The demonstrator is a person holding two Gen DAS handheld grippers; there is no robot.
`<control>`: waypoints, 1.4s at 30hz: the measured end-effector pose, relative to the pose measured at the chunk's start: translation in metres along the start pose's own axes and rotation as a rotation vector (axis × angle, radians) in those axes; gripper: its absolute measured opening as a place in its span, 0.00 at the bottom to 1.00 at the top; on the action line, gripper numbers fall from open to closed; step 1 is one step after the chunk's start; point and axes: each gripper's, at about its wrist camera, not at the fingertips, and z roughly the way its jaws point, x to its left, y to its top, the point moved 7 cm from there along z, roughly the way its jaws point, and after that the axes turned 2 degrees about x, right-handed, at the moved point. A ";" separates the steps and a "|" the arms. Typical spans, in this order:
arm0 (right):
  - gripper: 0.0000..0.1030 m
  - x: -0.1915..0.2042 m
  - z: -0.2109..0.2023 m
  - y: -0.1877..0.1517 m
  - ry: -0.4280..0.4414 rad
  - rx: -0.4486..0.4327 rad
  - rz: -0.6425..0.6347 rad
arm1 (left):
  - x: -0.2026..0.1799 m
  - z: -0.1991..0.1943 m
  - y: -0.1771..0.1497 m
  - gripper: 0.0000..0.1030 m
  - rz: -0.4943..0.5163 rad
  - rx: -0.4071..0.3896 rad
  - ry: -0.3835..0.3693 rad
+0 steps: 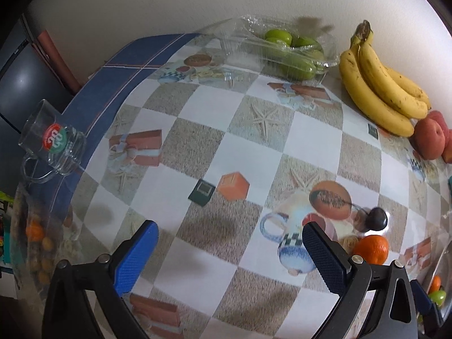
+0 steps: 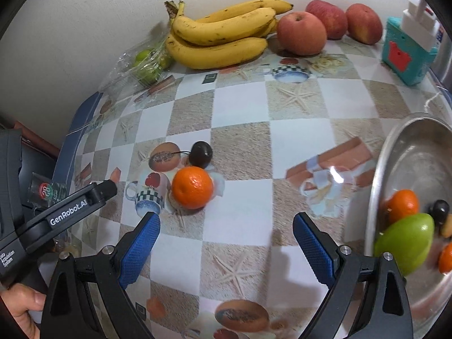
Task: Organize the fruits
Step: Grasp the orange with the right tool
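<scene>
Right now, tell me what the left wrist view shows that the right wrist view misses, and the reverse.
Left only: nothing whole, though the mug shows fully. Right only: the bowl's inside, with a green fruit and an orange; the teal box; three apples. Both: bananas, the loose orange, the dark fruit, the bagged green fruit.

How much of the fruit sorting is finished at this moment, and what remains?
Done: the metal bowl already holds a green fruit, oranges and a dark fruit. In hand: nothing; the left gripper and right gripper both have open, empty fingers. Left: the orange and dark plum loose on the table, plus the bananas, apples and bagged green fruit near the wall.
</scene>
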 end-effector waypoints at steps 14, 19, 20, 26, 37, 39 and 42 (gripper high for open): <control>0.71 0.020 0.031 0.011 -0.021 -0.015 -0.073 | -0.006 0.008 0.014 1.00 0.029 -0.044 -0.029; 0.54 0.024 0.035 0.012 -0.008 -0.016 -0.081 | -0.006 0.013 0.013 1.00 0.022 -0.029 -0.042; 0.52 0.026 0.035 0.012 -0.001 -0.016 -0.081 | -0.006 0.013 0.012 1.00 0.021 -0.028 -0.044; 0.40 0.031 0.032 0.012 0.014 -0.023 -0.091 | -0.006 0.010 0.013 1.00 0.017 -0.034 -0.049; 0.39 0.016 0.012 0.022 0.059 -0.047 -0.024 | -0.023 0.011 0.012 0.96 0.026 -0.020 -0.082; 0.39 0.008 0.006 0.025 0.057 -0.057 -0.007 | -0.028 0.011 0.011 0.93 0.030 -0.018 -0.101; 0.39 -0.010 -0.003 0.029 0.046 -0.074 0.038 | -0.038 0.010 0.010 0.90 0.036 -0.018 -0.143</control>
